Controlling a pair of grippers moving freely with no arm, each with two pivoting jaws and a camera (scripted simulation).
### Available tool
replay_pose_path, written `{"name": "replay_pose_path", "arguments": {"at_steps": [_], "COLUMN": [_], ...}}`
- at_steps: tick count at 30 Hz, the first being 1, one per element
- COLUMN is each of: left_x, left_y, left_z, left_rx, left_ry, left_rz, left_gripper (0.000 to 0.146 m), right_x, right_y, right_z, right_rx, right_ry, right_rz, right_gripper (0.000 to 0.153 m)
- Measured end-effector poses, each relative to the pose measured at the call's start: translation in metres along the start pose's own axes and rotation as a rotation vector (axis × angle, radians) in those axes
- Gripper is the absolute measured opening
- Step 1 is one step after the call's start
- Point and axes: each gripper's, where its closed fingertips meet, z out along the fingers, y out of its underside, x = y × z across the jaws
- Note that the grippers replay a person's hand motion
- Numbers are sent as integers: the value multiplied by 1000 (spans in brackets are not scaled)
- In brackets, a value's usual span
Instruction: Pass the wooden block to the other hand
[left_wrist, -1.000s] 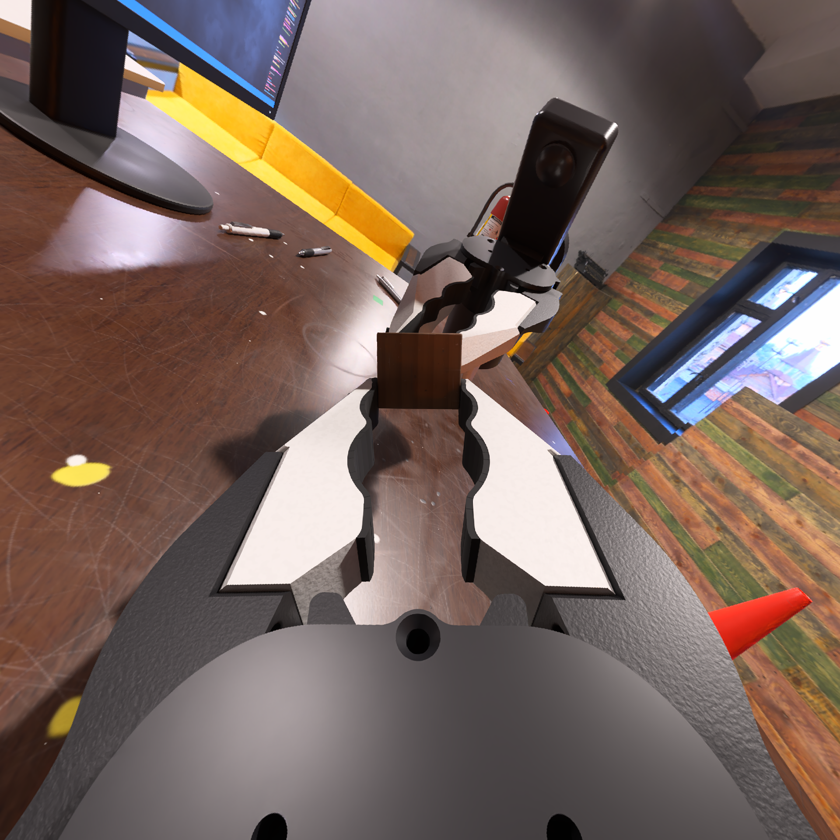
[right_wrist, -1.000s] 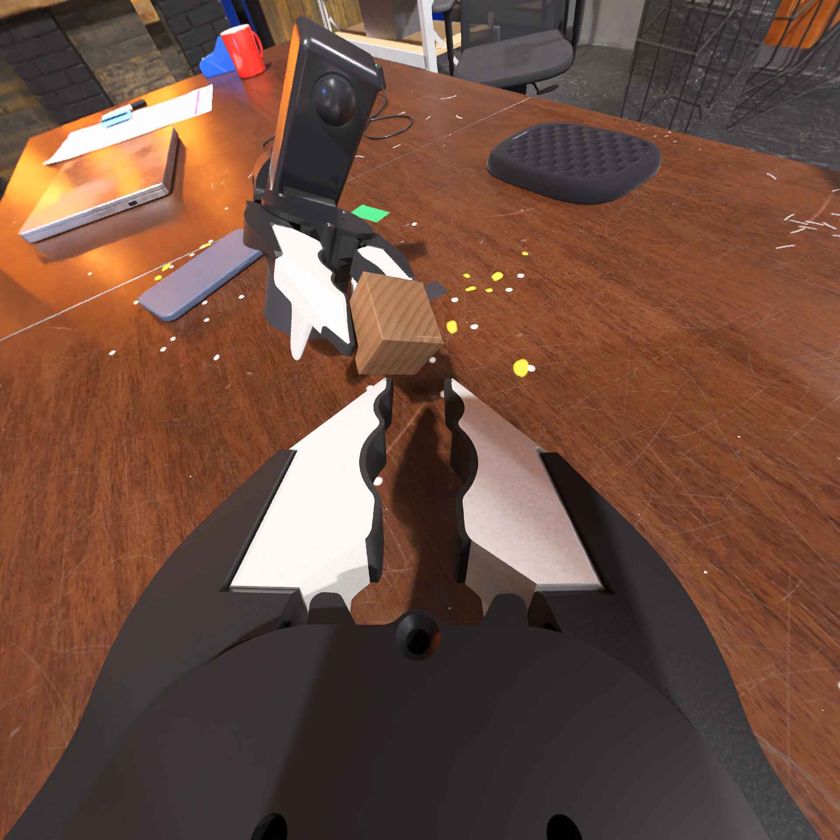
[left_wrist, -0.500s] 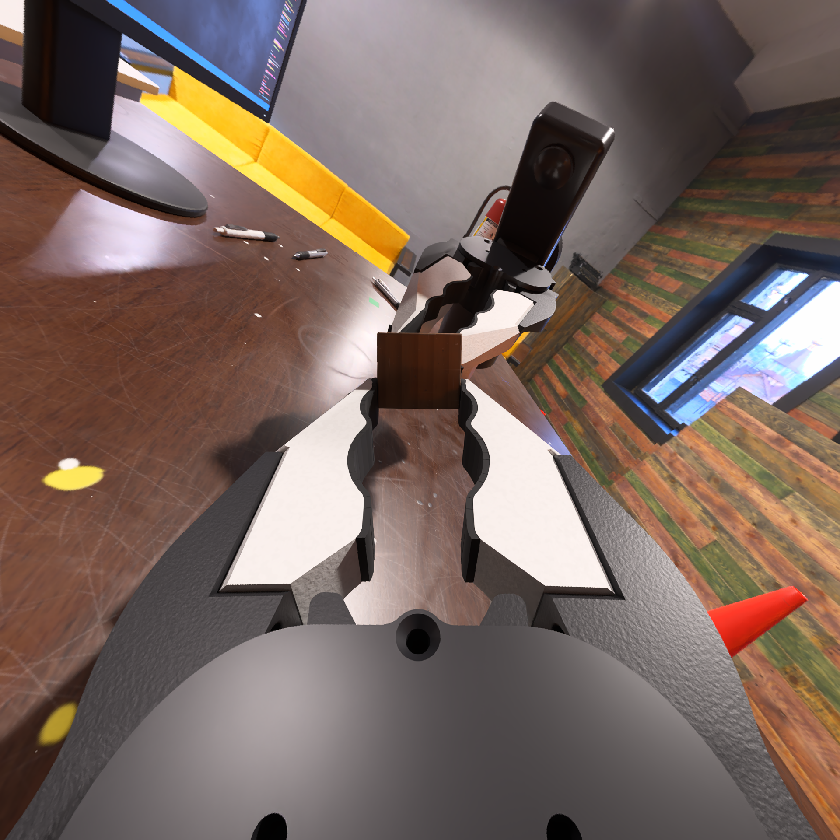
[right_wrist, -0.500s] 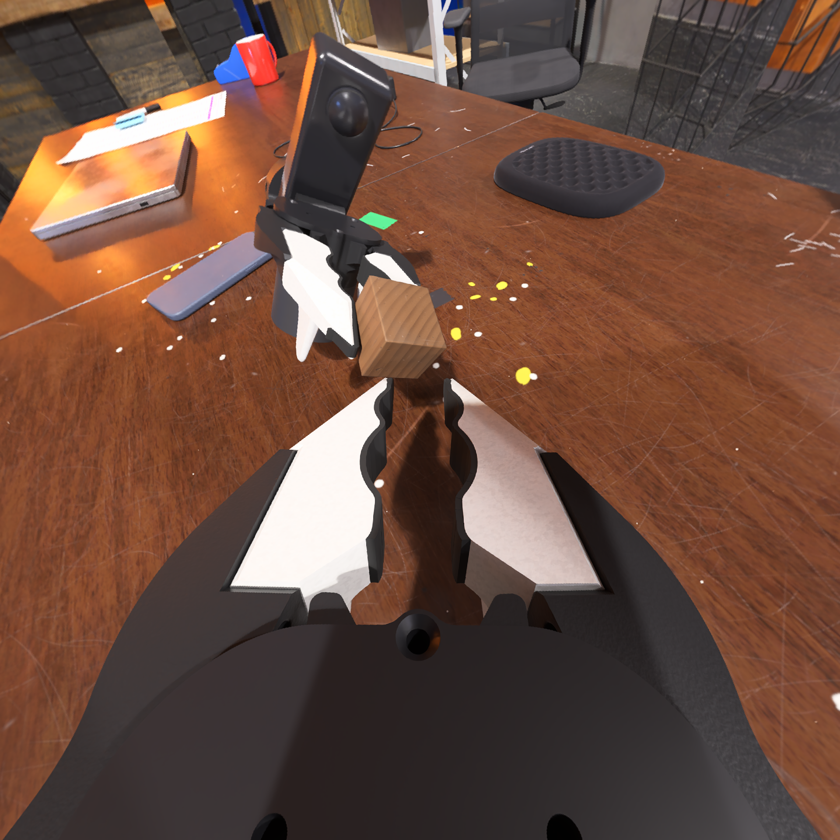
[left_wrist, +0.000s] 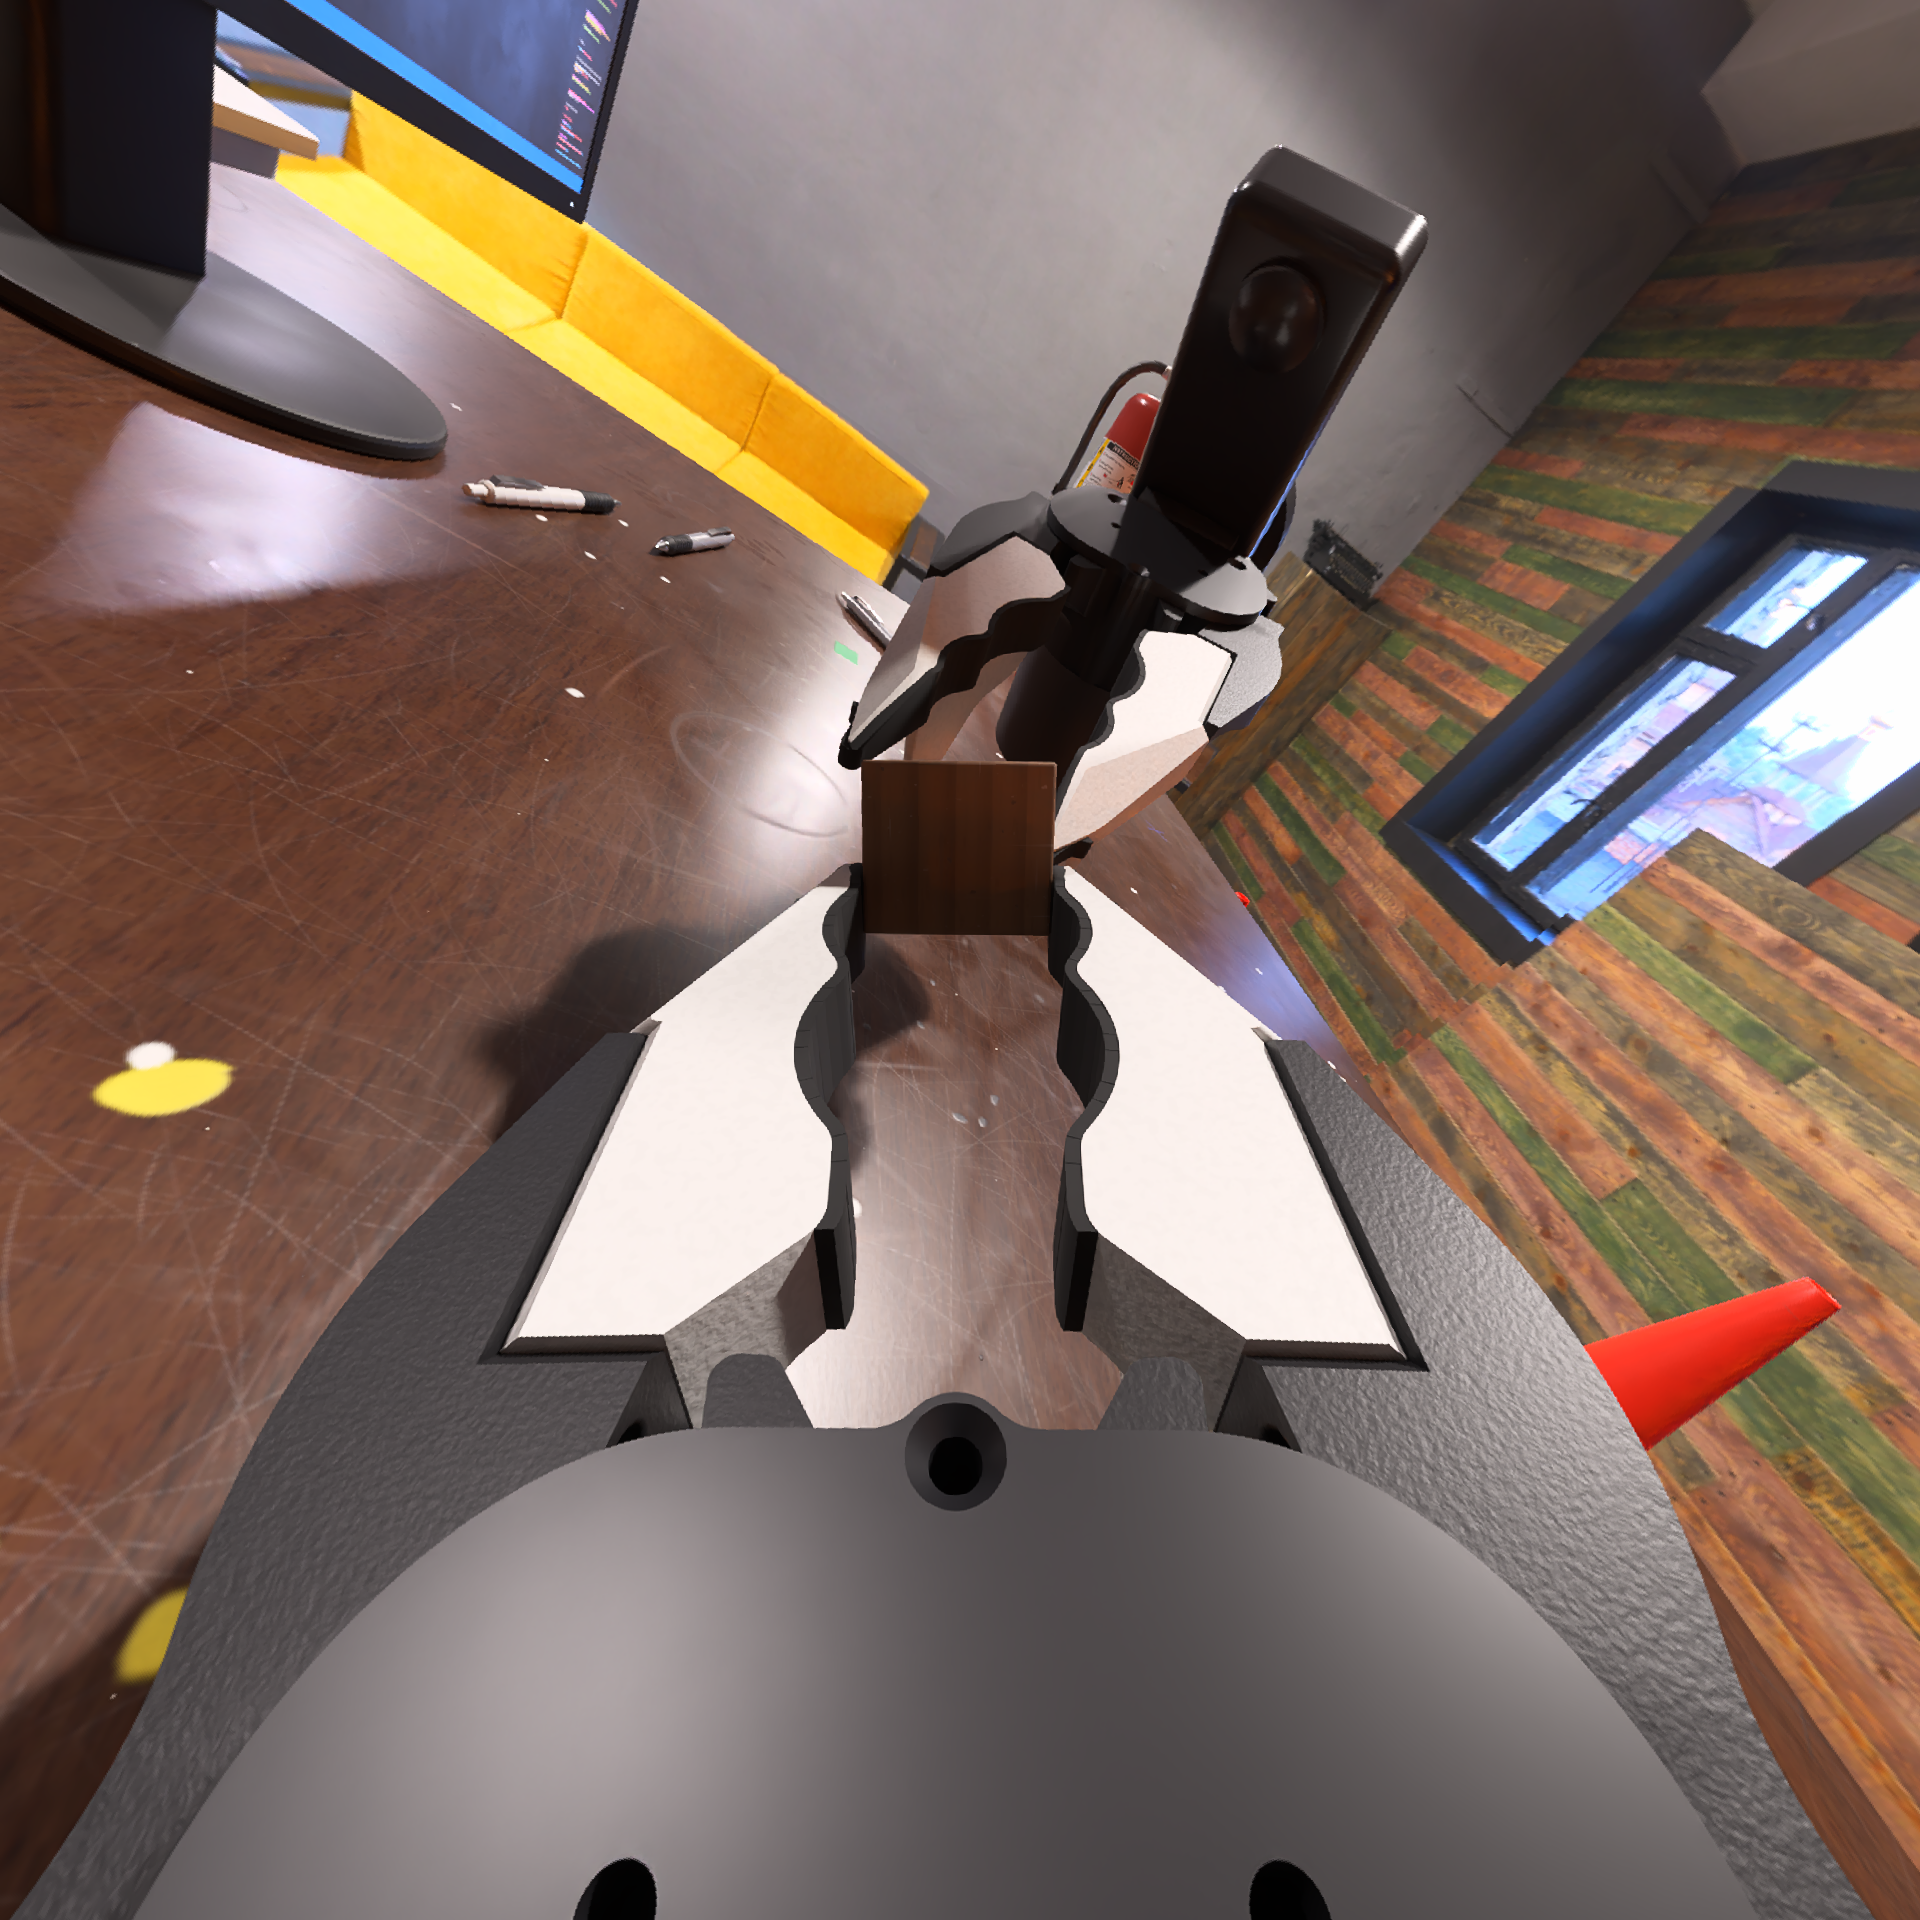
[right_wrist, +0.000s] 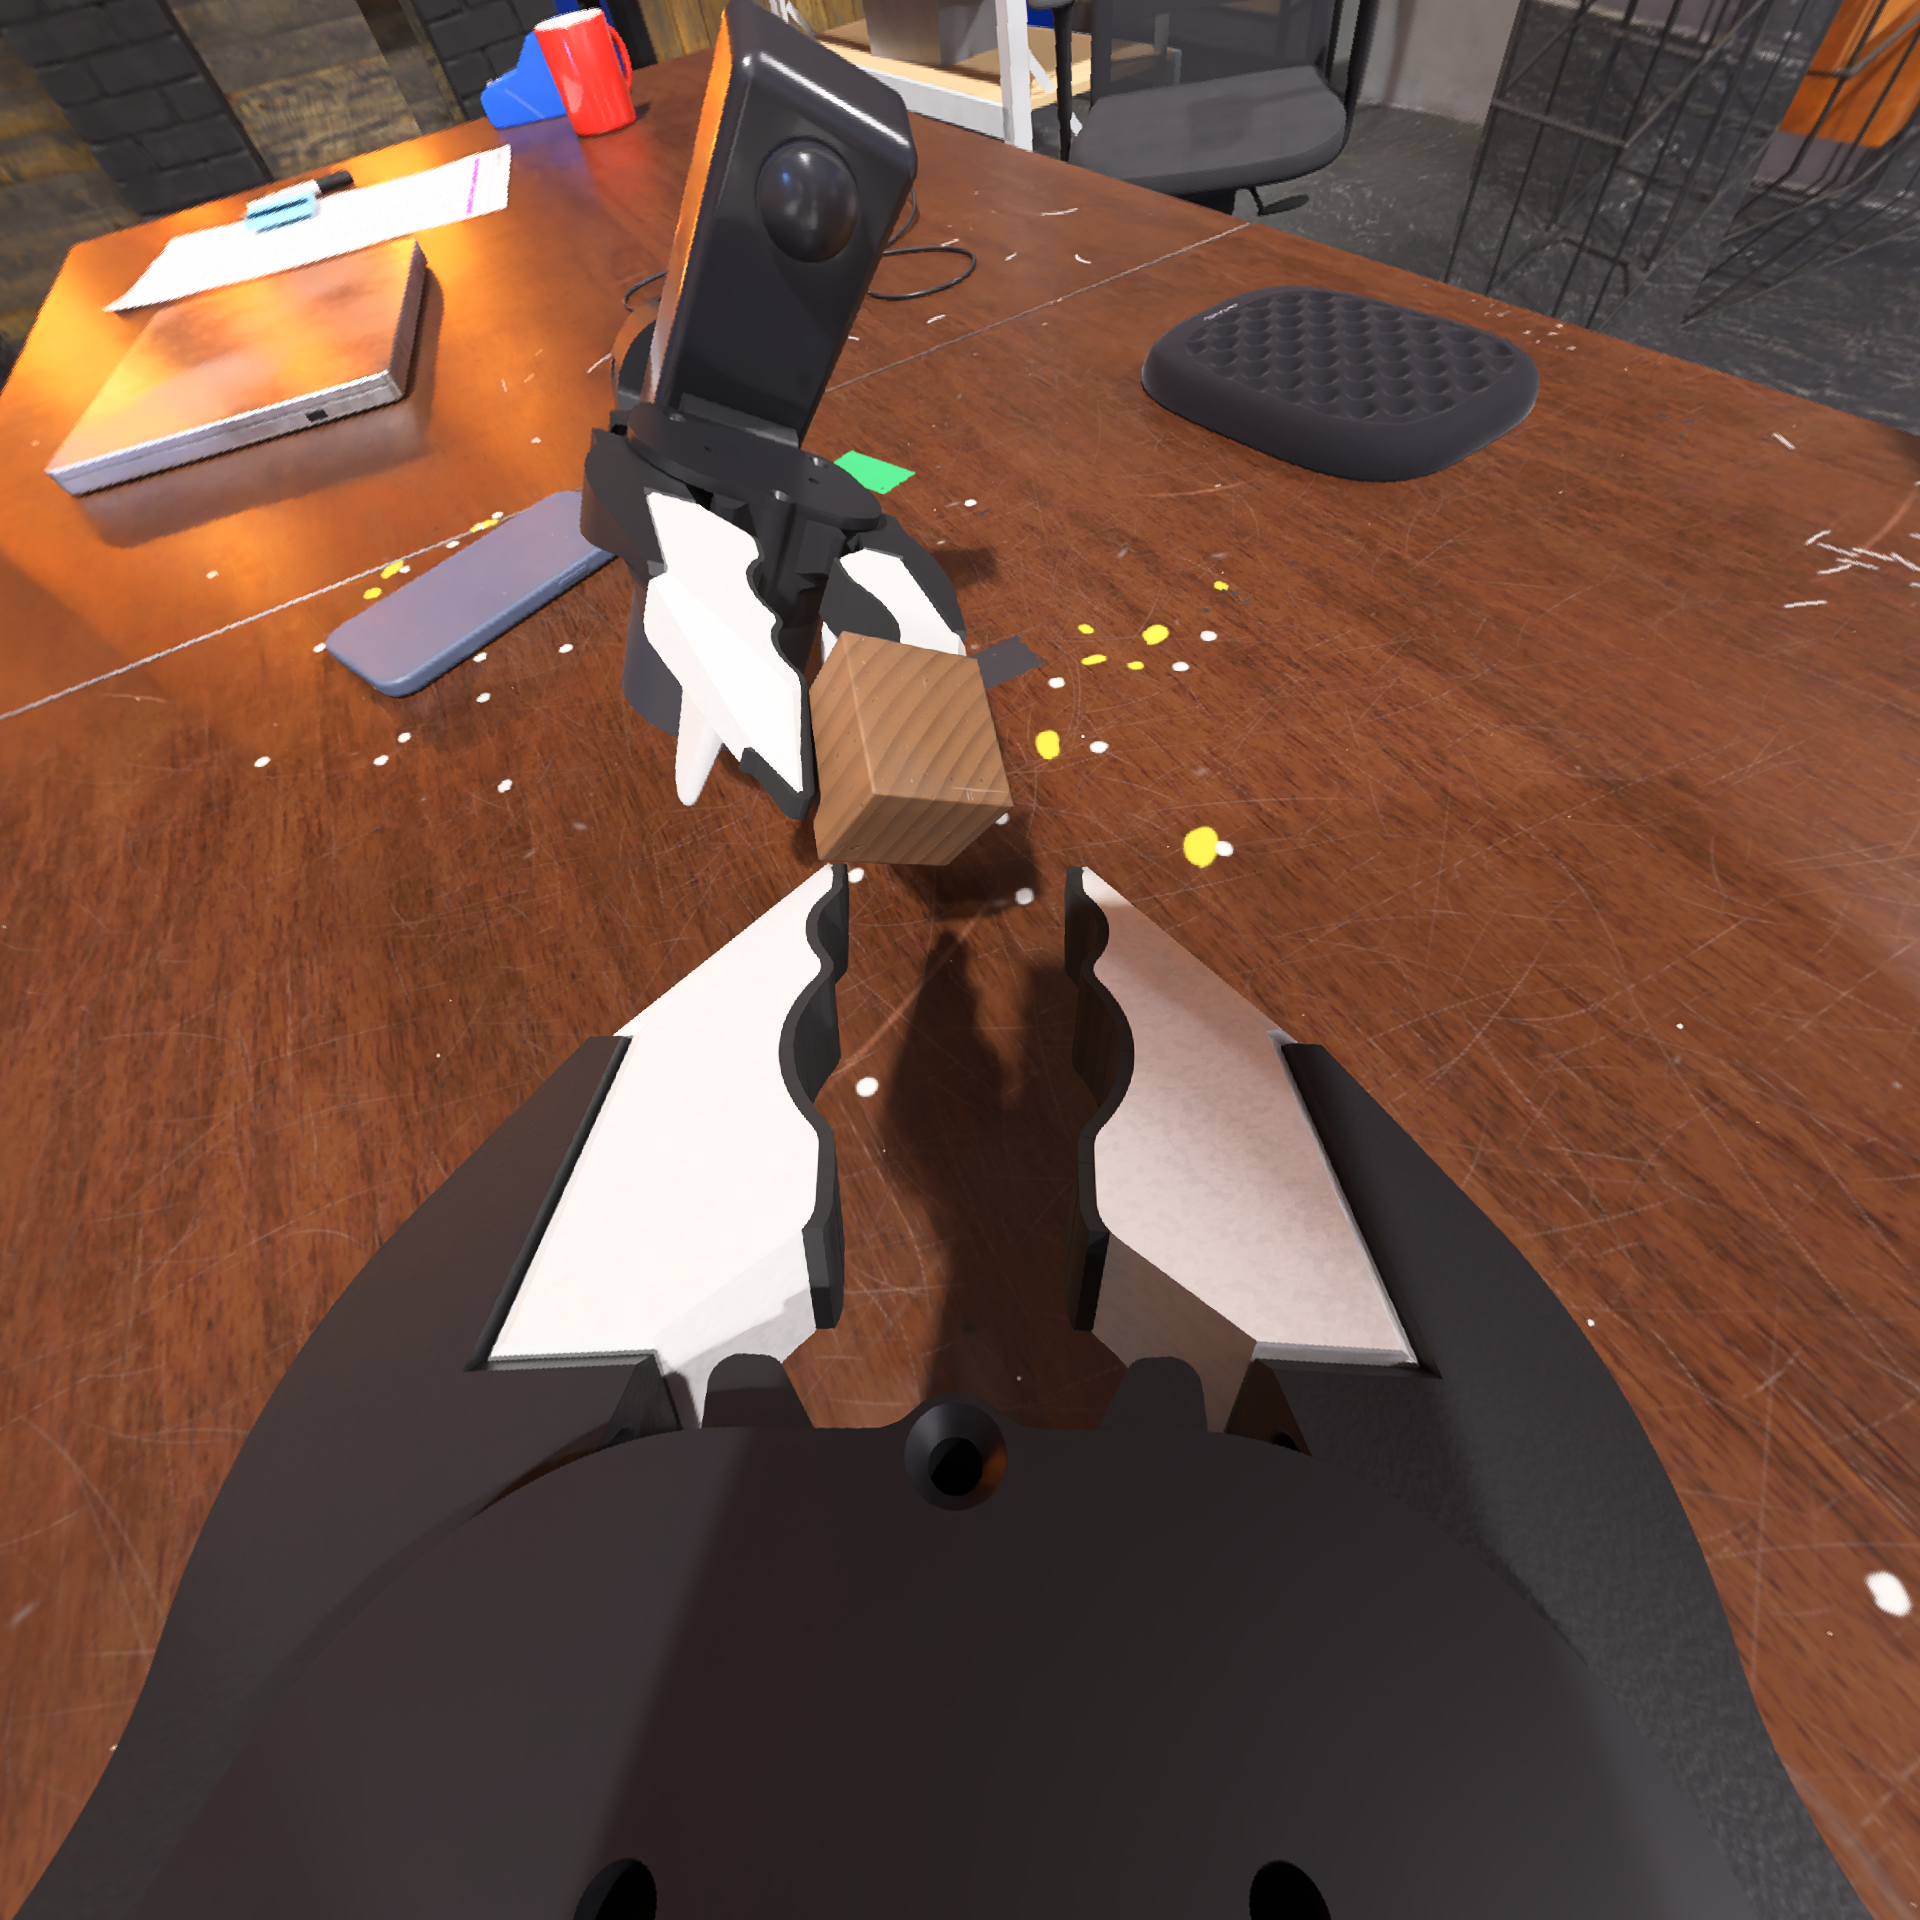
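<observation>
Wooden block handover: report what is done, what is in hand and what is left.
Done: the brown wooden cube is off the scratched brown table, clamped at the left gripper's fingertips. In hand: the right gripper faces it, jaws open, tips just short of the cube. Left: move the right gripper around the cube, shut it, then open the left.

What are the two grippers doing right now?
Left gripper: shut on the block.
Right gripper: open, holding nothing.
</observation>
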Motion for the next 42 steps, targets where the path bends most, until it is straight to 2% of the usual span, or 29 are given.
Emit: {"name": "replay_pose_path", "arguments": {"at_steps": [15,18,21,25,30,33,37,40,42], "left_x": [1,-1,-6,-10,-5,-6,-5,-5,-5], "left_y": [-2,-4,-8,-9,1,5,10,10,7], "left_z": [0,0,-2,-3,6,10,10,10,12], "left_rx": [15,31,57,77,36,21,13,7,9], "left_ry": [4,-1,-18,-16,6,2,11,15,31], "left_rz": [8,-3,-32,-99,-126,-166,-215,-231,-250], "left_gripper": [35,35,35,35,35,35,35,35,56], "right_x": [2,5,4,-1,-8,-10,-8,-7,-6], "right_y": [-2,-4,-10,-11,-5,0,2,3,2], "right_z": [-1,-2,-5,-4,9,15,17,17,17], "right_rx": [17,35,93,134,96,61,47,49,54], "right_ry": [-6,11,-3,-8,46,85,114,109,111], "right_rz": [21,6,-20,-139,-284,-363,-395,-378,-349], "right_gripper": [42,49,63,74,65,54,38,38,33]}}
